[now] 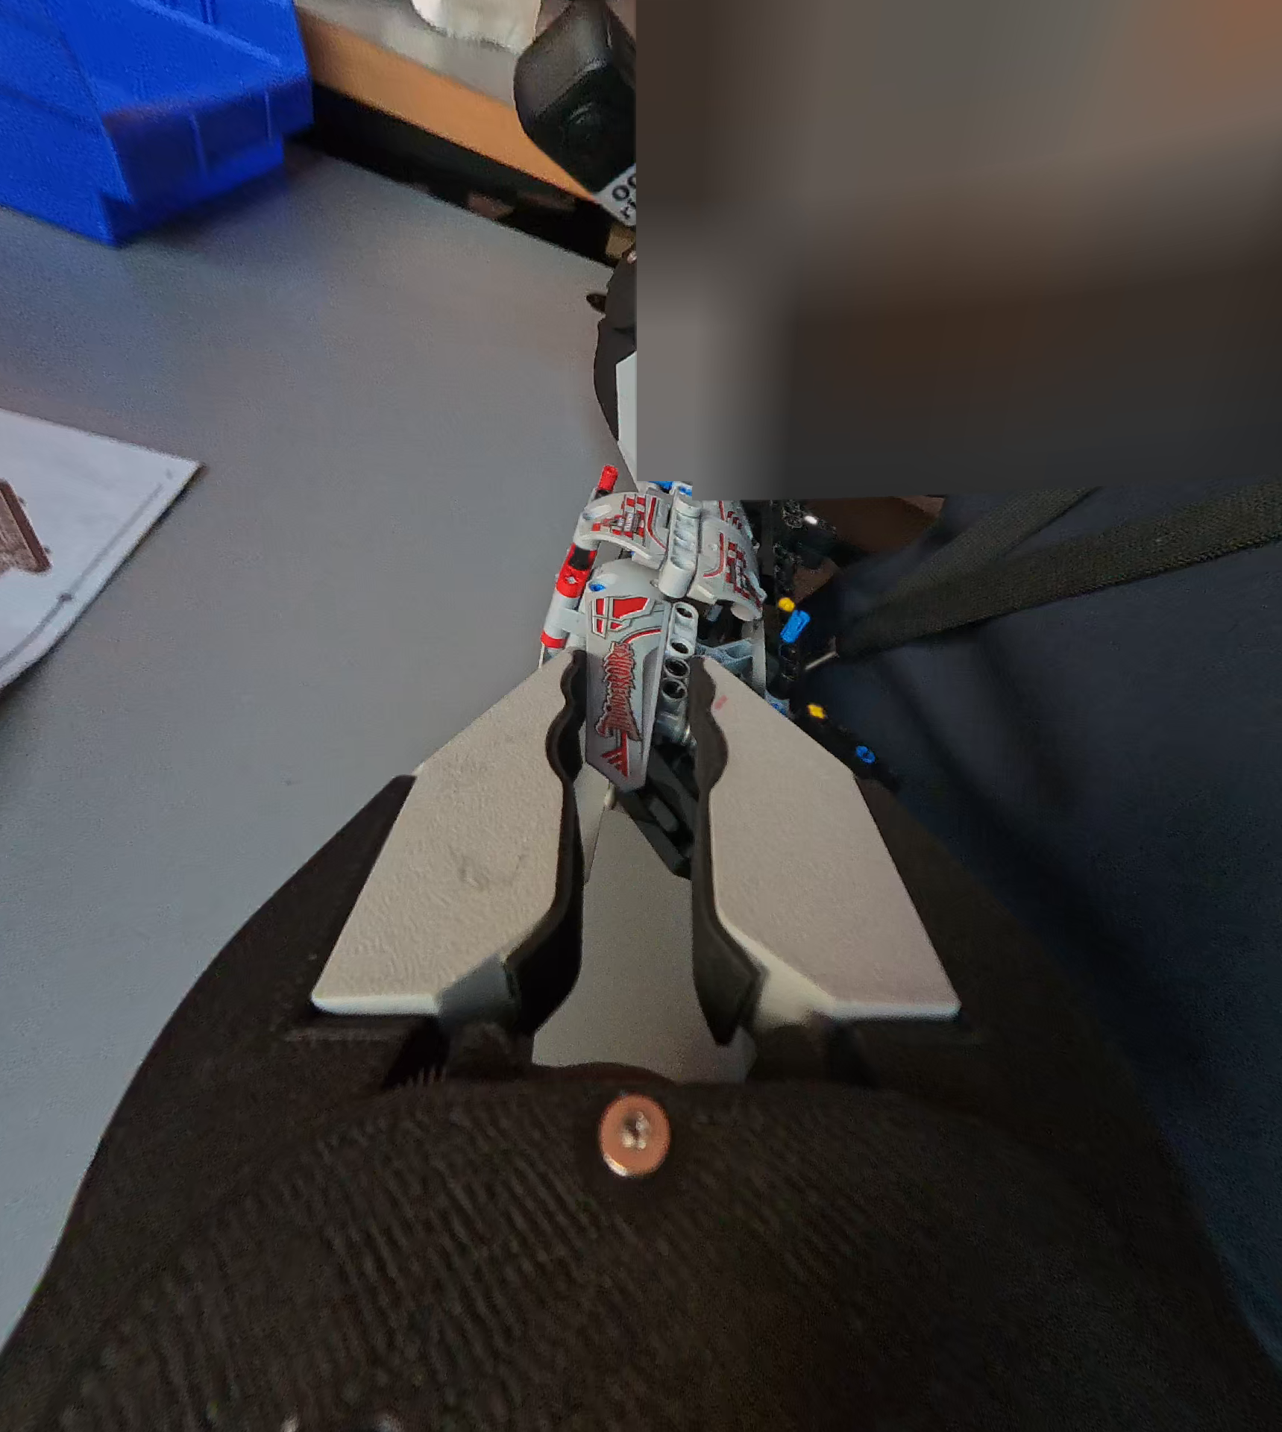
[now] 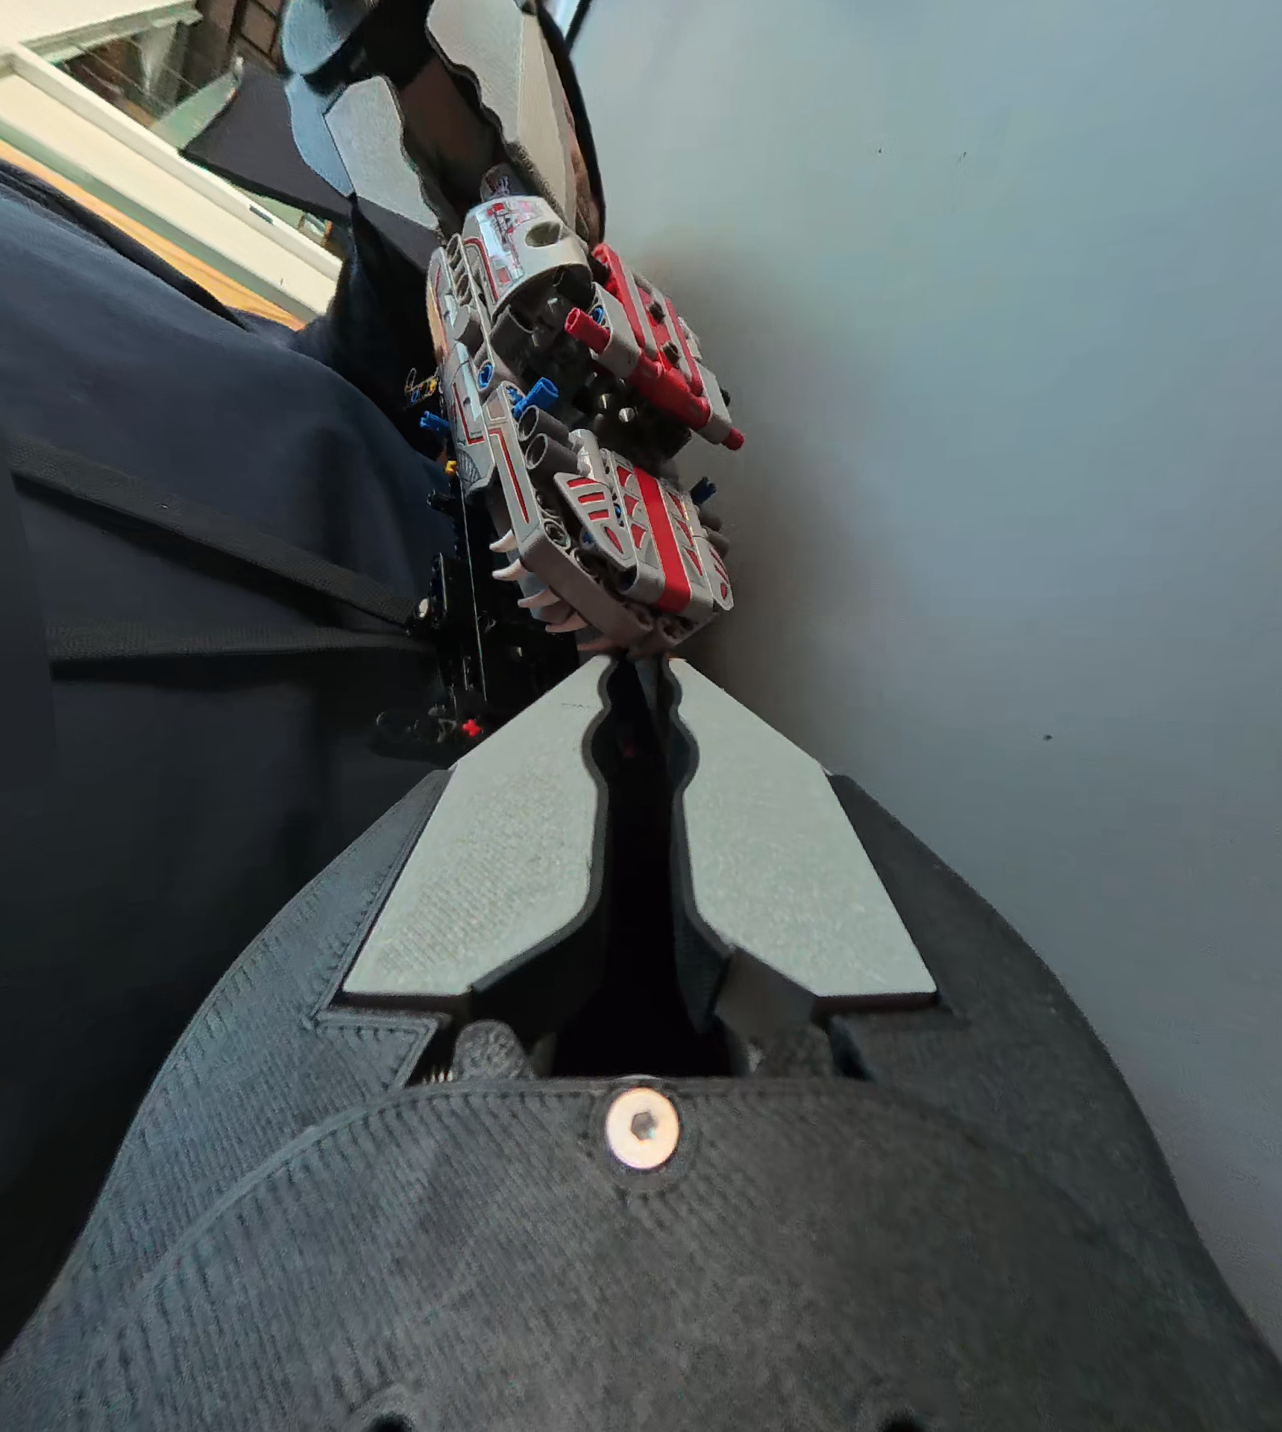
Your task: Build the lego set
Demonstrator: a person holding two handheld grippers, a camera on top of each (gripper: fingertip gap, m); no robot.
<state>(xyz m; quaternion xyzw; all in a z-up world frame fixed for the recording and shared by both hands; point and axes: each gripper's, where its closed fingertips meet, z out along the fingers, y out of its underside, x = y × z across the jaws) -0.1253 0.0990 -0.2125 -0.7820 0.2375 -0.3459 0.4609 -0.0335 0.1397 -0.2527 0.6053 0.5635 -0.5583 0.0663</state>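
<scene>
My left gripper [image 1: 634, 682] has its fingers [image 1: 467, 837] pinched on the tail end of the lego model [image 1: 645, 620], clamping a grey panel with a red decal plus the black beam beside it; grip looks firm, the panel sits right between the pads. My right gripper [image 2: 641, 666] has its fingers [image 2: 498, 852] nearly pressed together at the tips, right at the model's toothed front end [image 2: 591, 480]; a thin piece seems to sit between the tips, but I can't tell if they actually pinch it or just touch there. In the right wrist view the left gripper's fingers [image 2: 498, 85] show at the far end, so the model hangs between the two grippers, held in the air near the bench [image 1: 273, 403] edge and close to the person's dark clothing [image 1: 1126, 775]. Progress, my read: well along. Body is assembled, grey shell panels with red stickers are on, red cylinders along one side, white teeth at the front. Still open: several blue pins and a few empty beam holes are exposed, a dark lego assembly [image 2: 459, 620] with yellow and blue pins sits just beside the model against the clothing, and whether it's joined I can't tell. Instruction booklet [image 1: 18, 558] lies open on the bench to the left, blue bin [image 1: 103, 108] farther back. I'd say late stage, with attachment work left.
</scene>
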